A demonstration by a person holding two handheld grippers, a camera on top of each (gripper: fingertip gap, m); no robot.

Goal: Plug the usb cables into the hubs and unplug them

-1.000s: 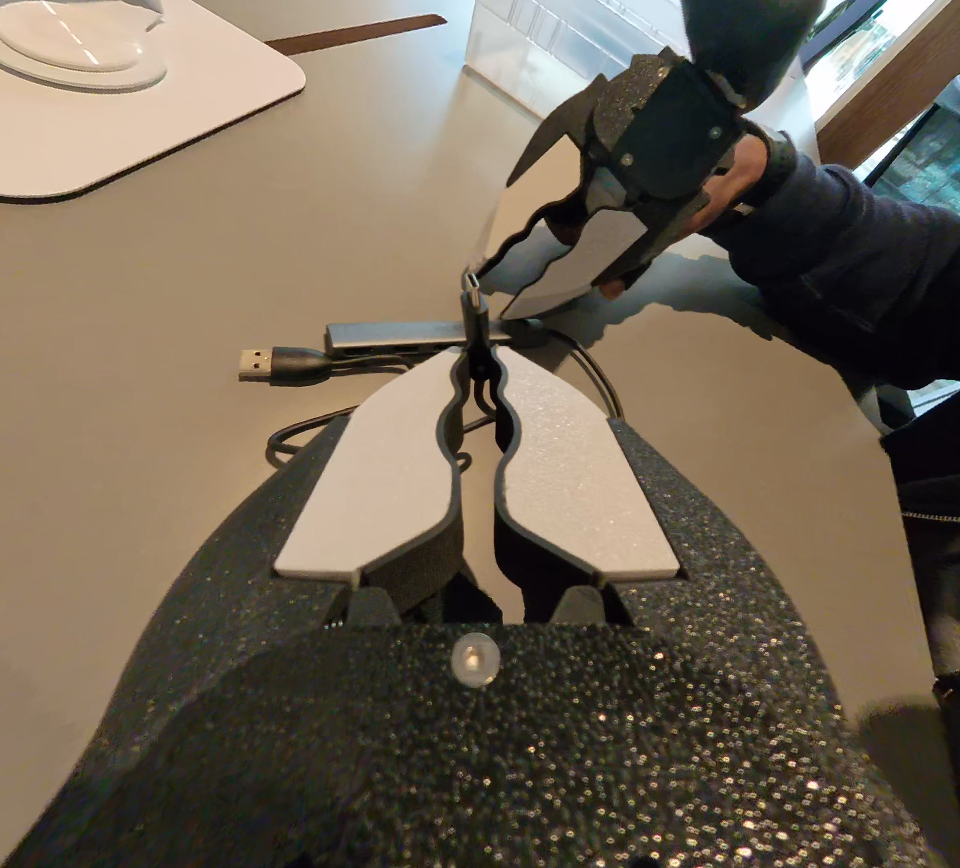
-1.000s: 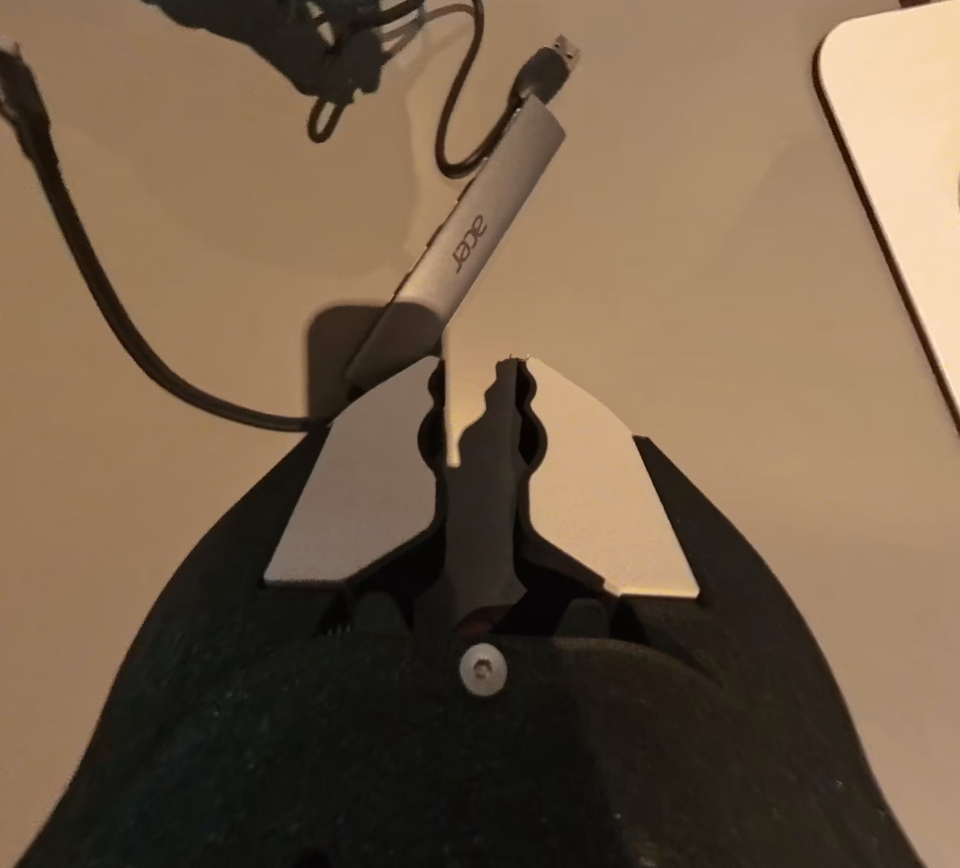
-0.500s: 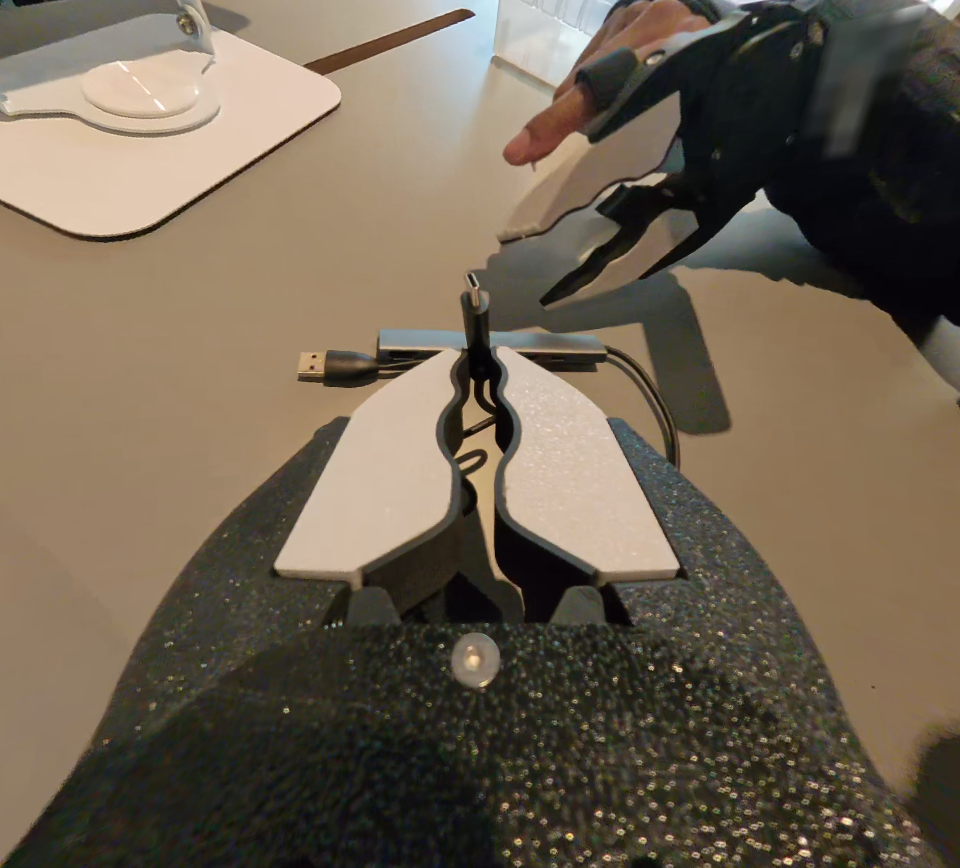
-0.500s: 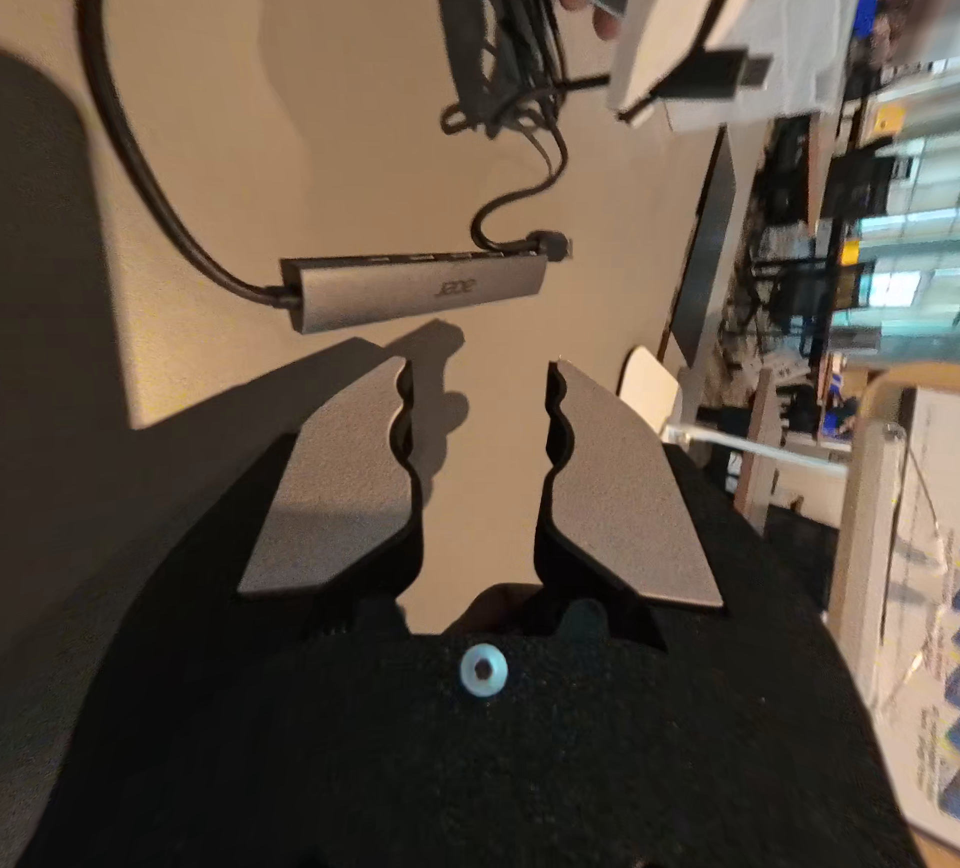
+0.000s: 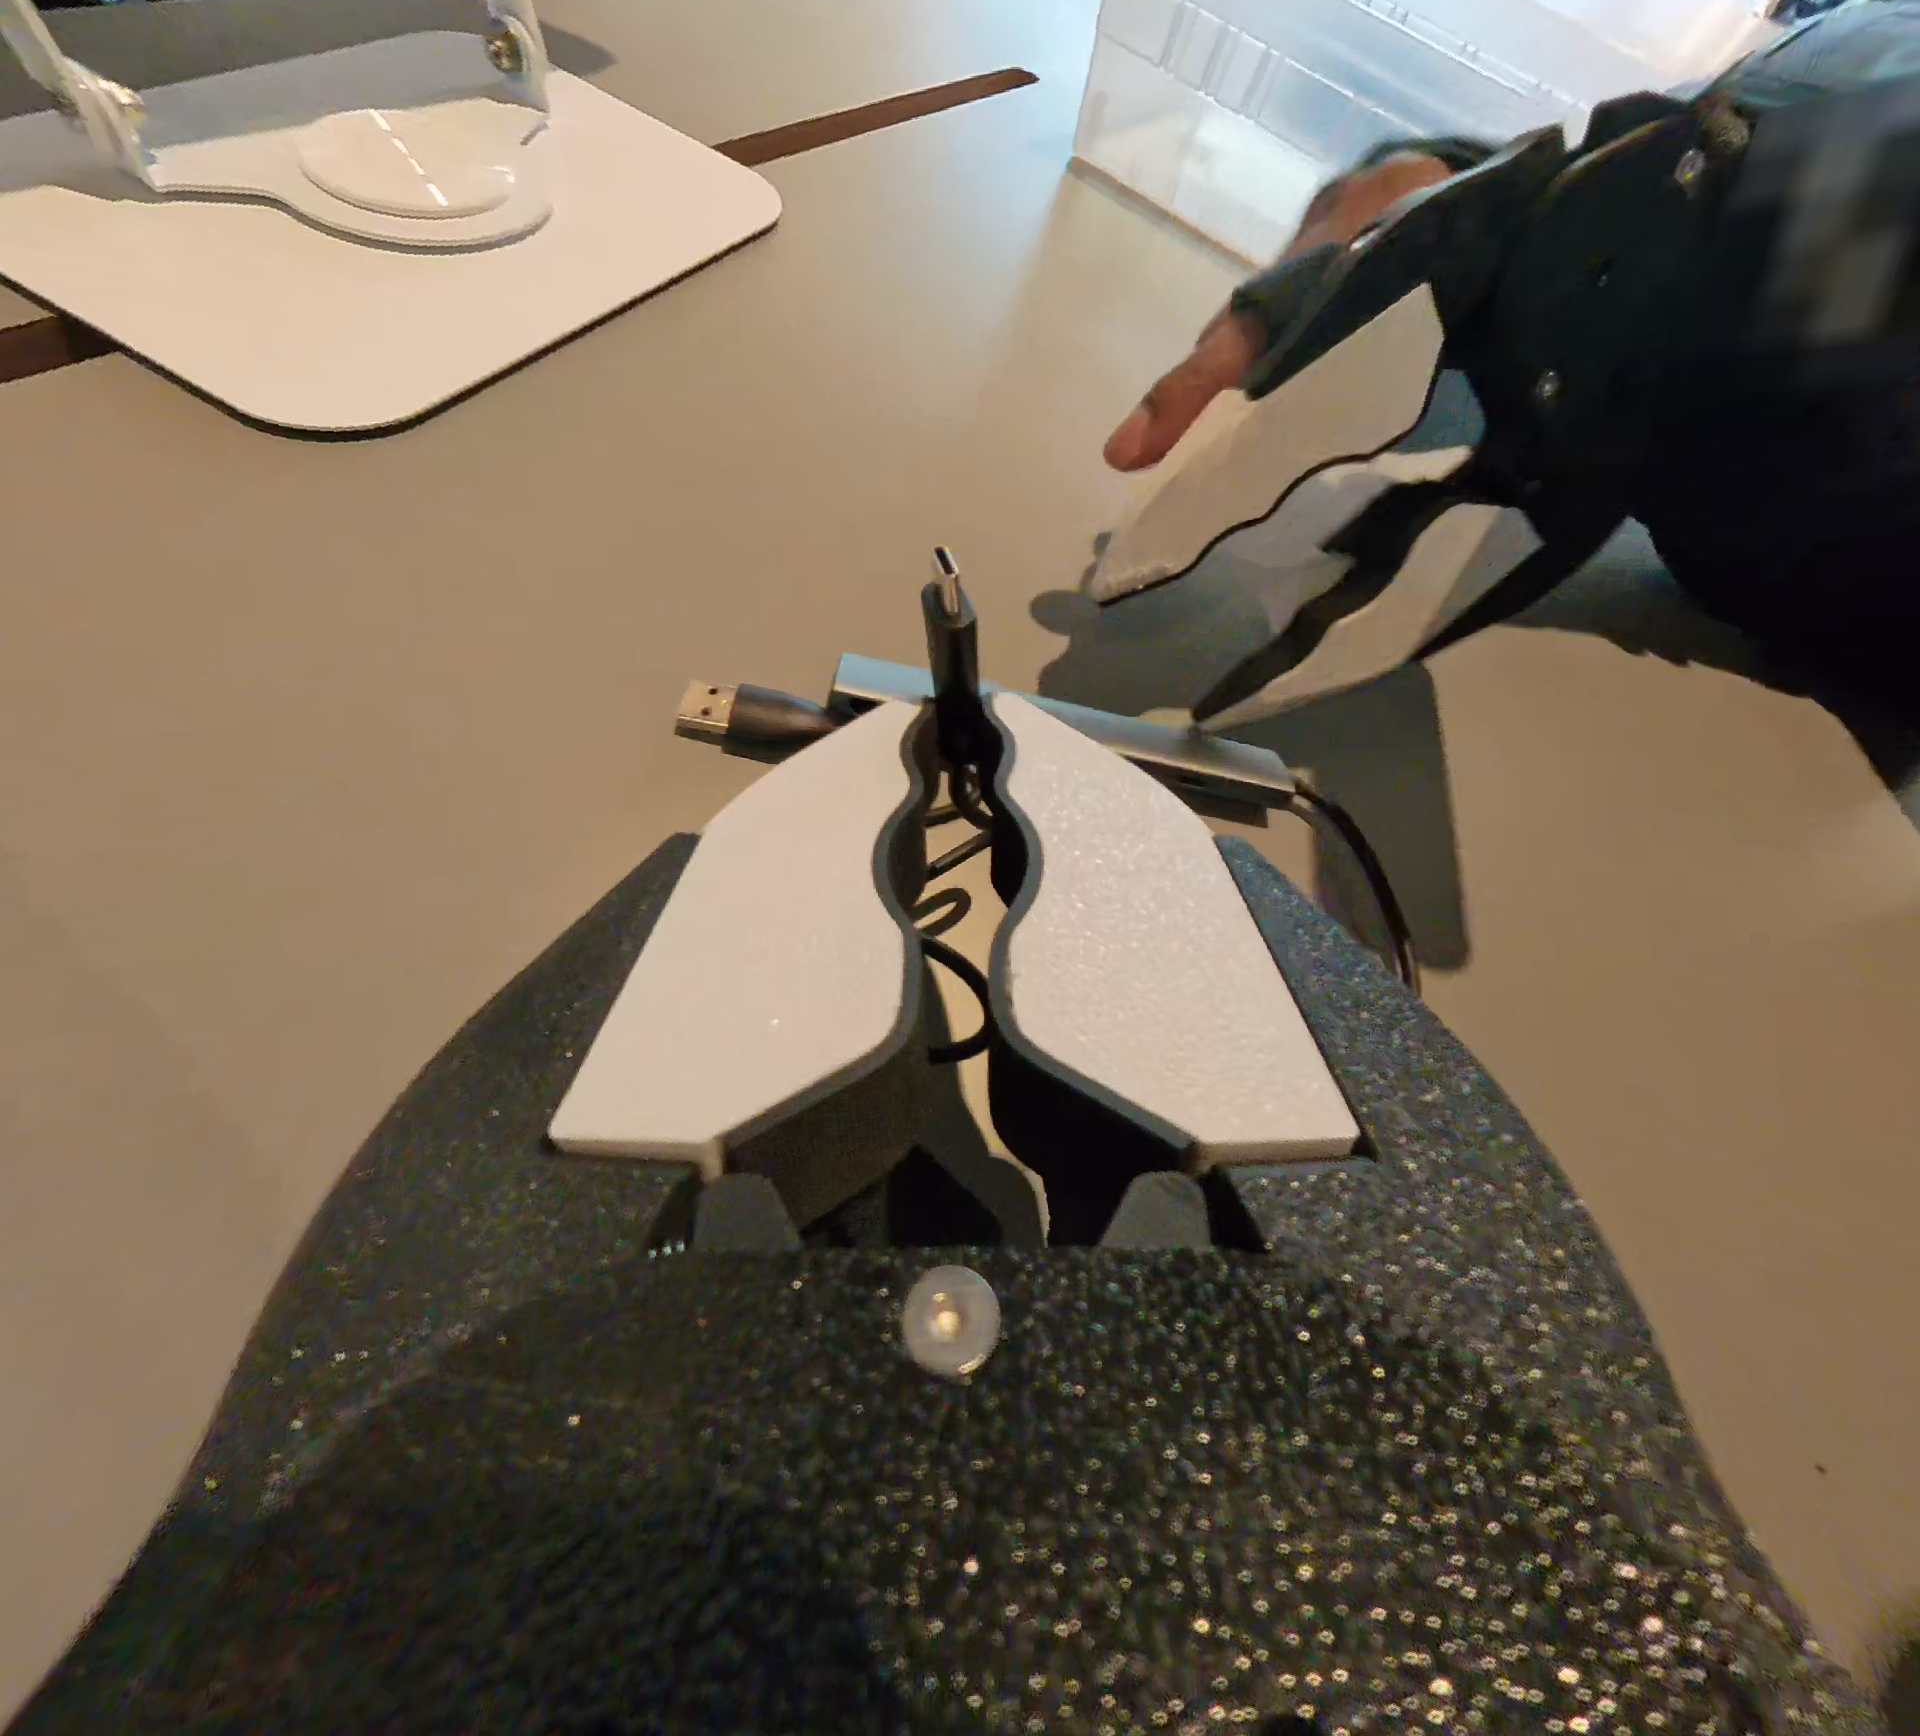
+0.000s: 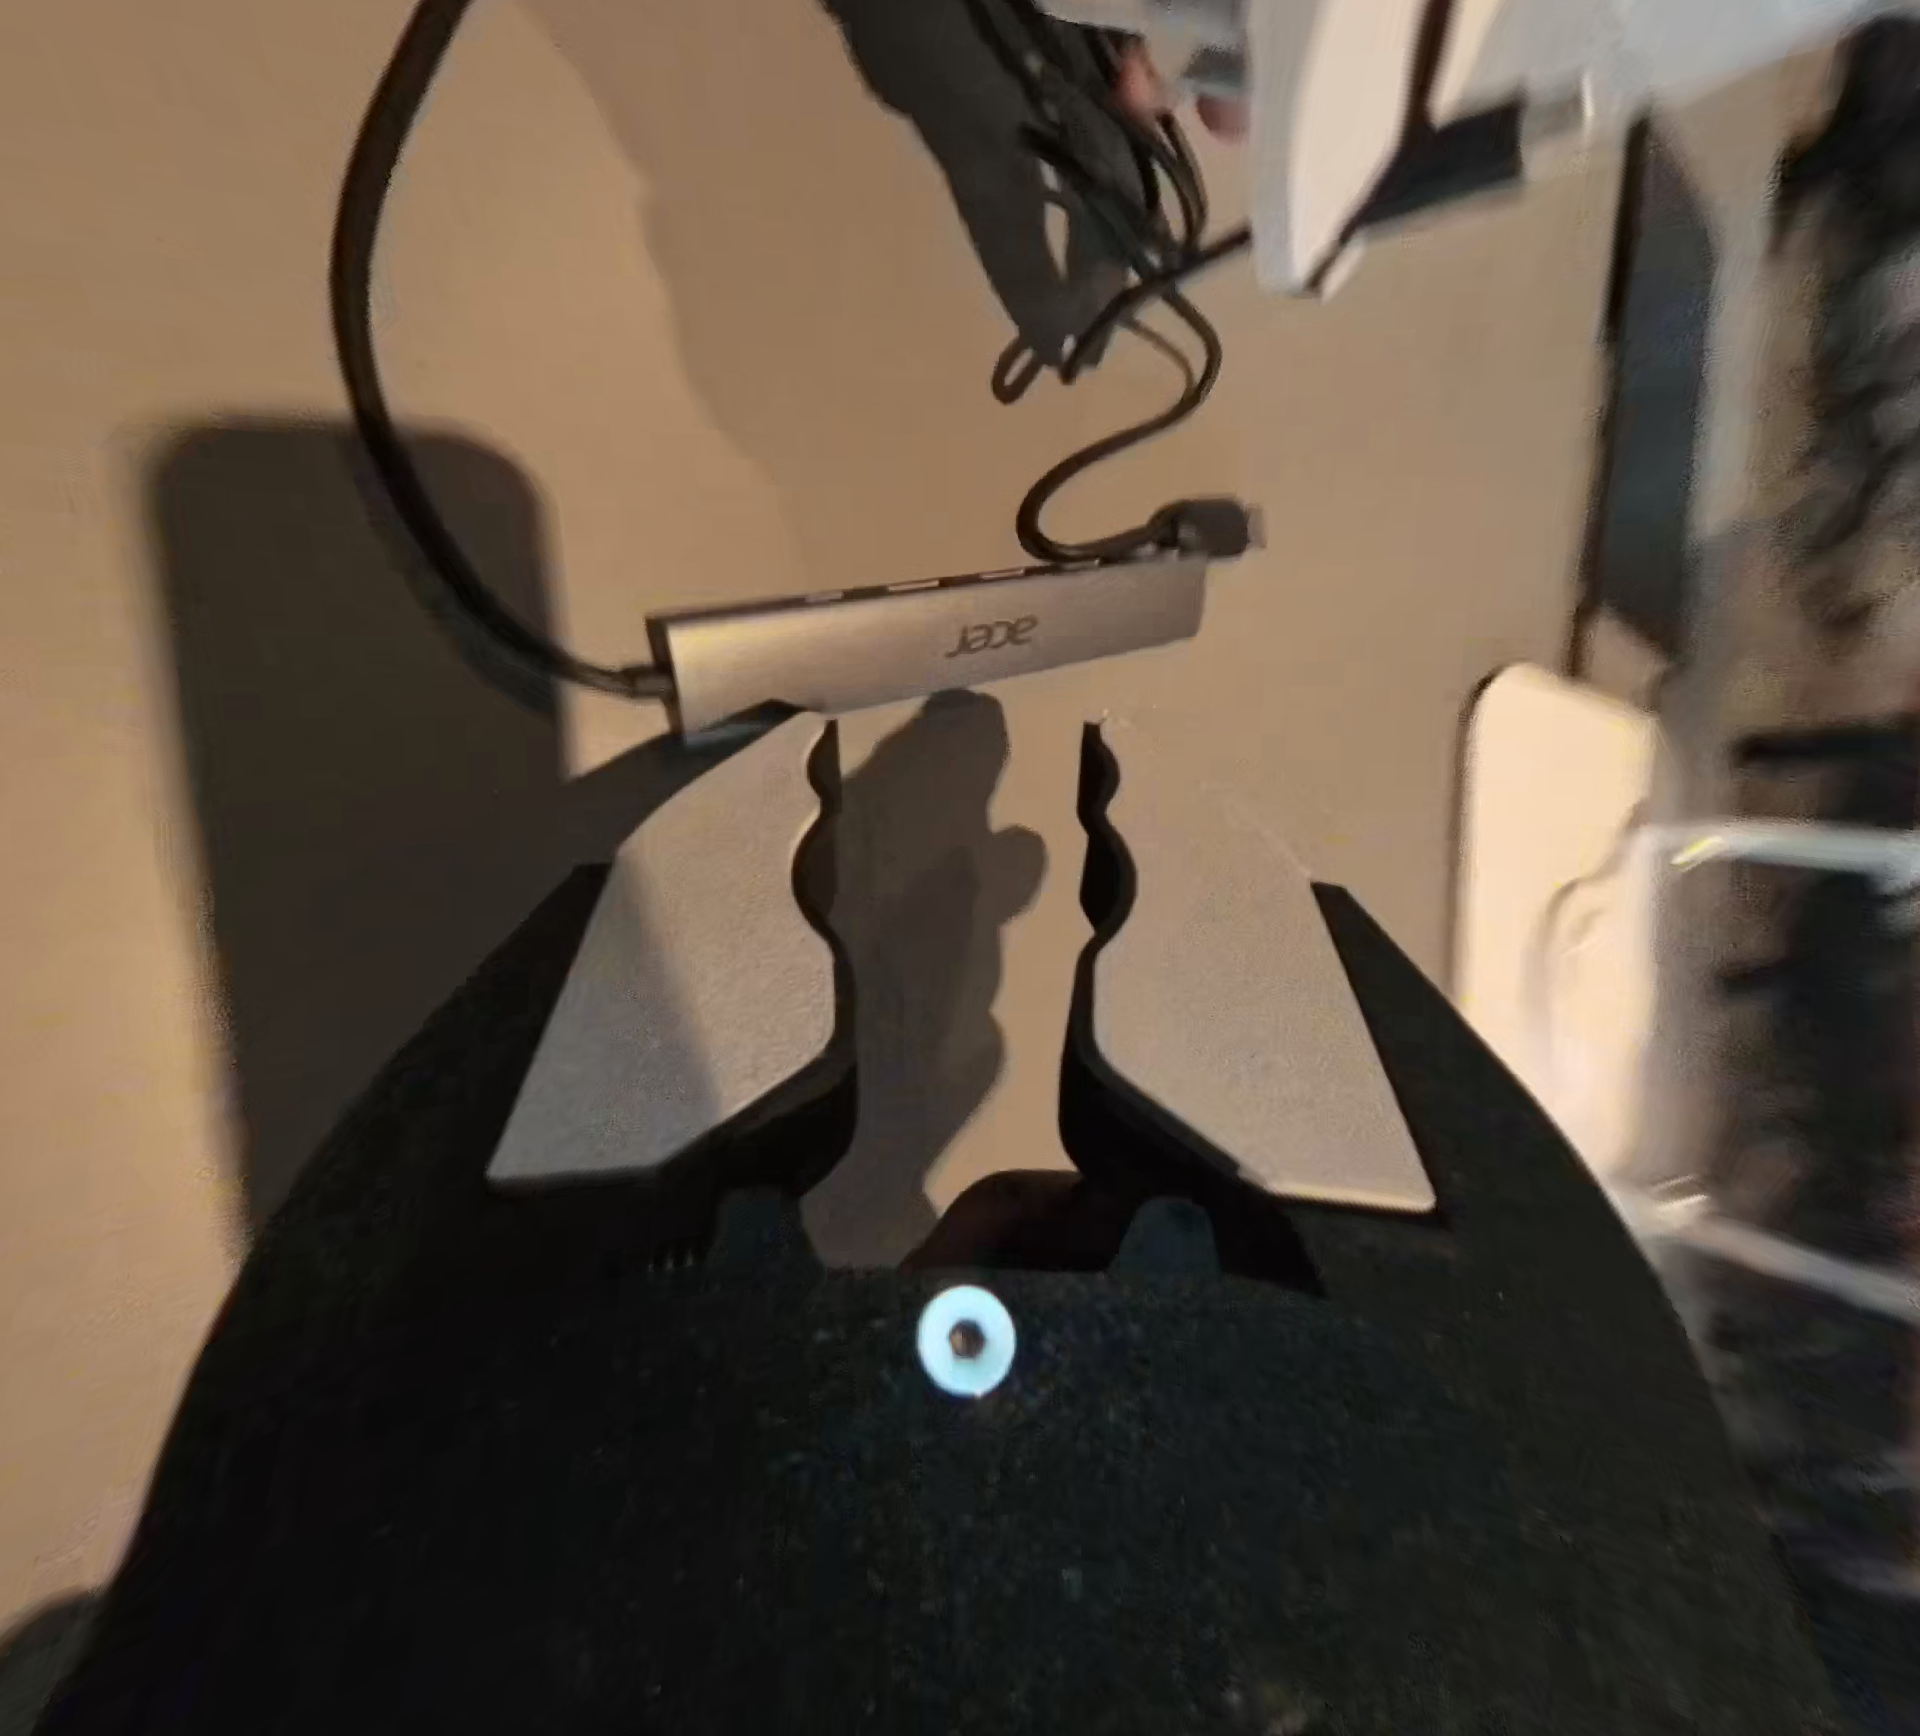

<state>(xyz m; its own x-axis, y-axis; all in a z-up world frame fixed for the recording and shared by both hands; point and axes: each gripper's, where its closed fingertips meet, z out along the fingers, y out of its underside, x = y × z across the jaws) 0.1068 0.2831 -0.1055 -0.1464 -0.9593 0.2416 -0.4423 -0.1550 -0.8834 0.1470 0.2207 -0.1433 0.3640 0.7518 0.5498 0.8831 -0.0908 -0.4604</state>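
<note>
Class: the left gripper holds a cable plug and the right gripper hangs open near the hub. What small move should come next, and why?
Probably close the right gripper on the grey hub. Its fingers are spread just short of the hub, which lies loose on the table, while the left gripper holds the plug ready.

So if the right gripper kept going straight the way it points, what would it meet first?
Most likely the grey hub. The right gripper is open, and the hub lies crosswise just past its fingertips on the table. Depth is unclear; the left wrist view suggests one fingertip is already at the hub's top.
</note>
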